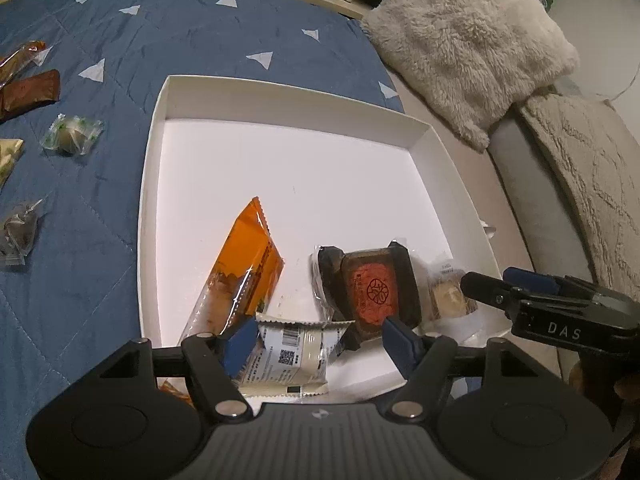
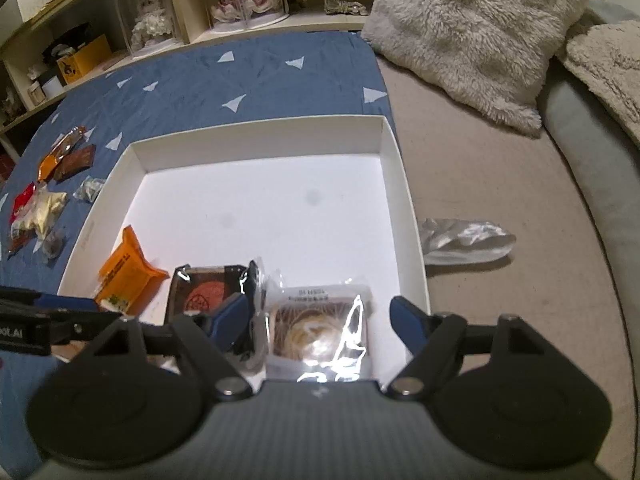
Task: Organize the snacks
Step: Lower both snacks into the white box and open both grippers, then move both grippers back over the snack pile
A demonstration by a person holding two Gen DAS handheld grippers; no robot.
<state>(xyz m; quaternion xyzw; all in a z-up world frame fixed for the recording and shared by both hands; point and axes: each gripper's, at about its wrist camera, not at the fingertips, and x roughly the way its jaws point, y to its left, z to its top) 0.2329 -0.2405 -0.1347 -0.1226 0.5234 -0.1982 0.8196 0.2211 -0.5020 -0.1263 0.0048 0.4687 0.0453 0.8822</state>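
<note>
The left tongs (image 1: 320,344) hang released over the near edge of the white box (image 1: 420,132), a white packet (image 1: 294,354) lying between their fingers. The right tongs (image 2: 316,322) are also spread, straddling a clear-wrapped pastry (image 2: 320,332) in the box, beside a dark mooncake (image 2: 208,294) and an orange packet (image 2: 128,272).

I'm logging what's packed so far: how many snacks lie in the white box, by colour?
Orange packet: 1
Dark brown packet with red seal: 1
White packet: 1
Clear packet with pale pastry: 1
Total: 4
</note>
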